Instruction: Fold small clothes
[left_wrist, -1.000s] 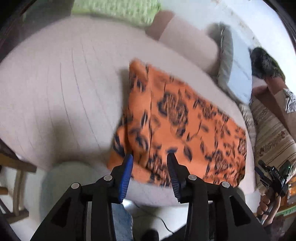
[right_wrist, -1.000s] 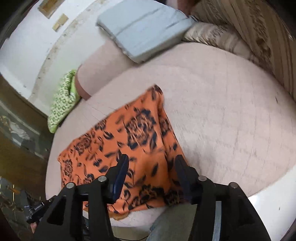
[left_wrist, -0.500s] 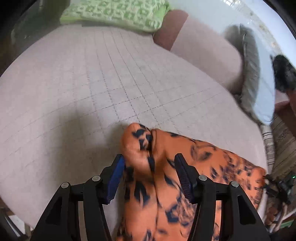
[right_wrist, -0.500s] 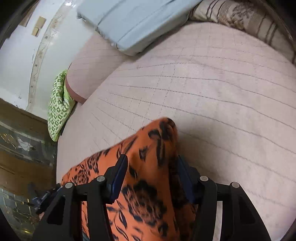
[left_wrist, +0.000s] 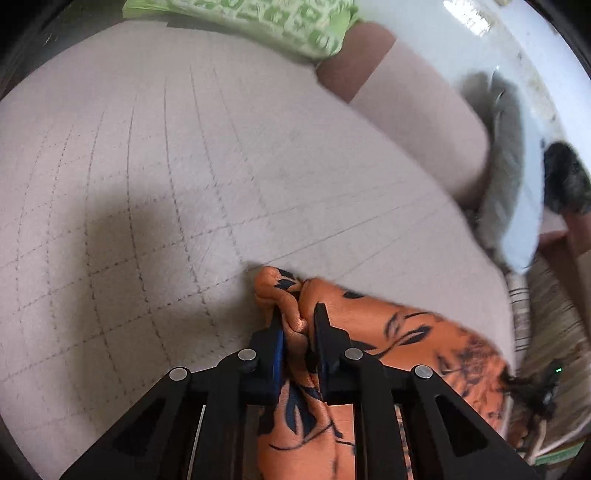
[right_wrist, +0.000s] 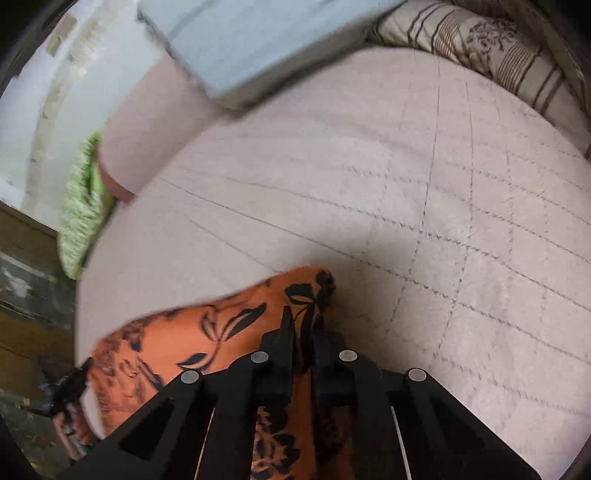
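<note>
An orange garment with a dark floral print (left_wrist: 399, 332) lies on a pale quilted bed (left_wrist: 147, 184). My left gripper (left_wrist: 298, 317) is shut on a bunched far corner of it. In the right wrist view my right gripper (right_wrist: 304, 325) is shut on the garment's (right_wrist: 207, 332) other far corner. The cloth stretches between the two grippers and hangs down under them. Each gripper shows faintly at the edge of the other's view.
A green patterned pillow (left_wrist: 258, 18) and a pink bolster (left_wrist: 406, 110) lie at the head of the bed. A grey-blue cushion (right_wrist: 258, 40) and a striped pillow (right_wrist: 498, 48) lie along the far side. A dark wooden cabinet (right_wrist: 26, 295) stands at the left.
Both grippers moved forward from the garment's near edge to its far corners and closed on them. The corners now bunch between the fingers.
</note>
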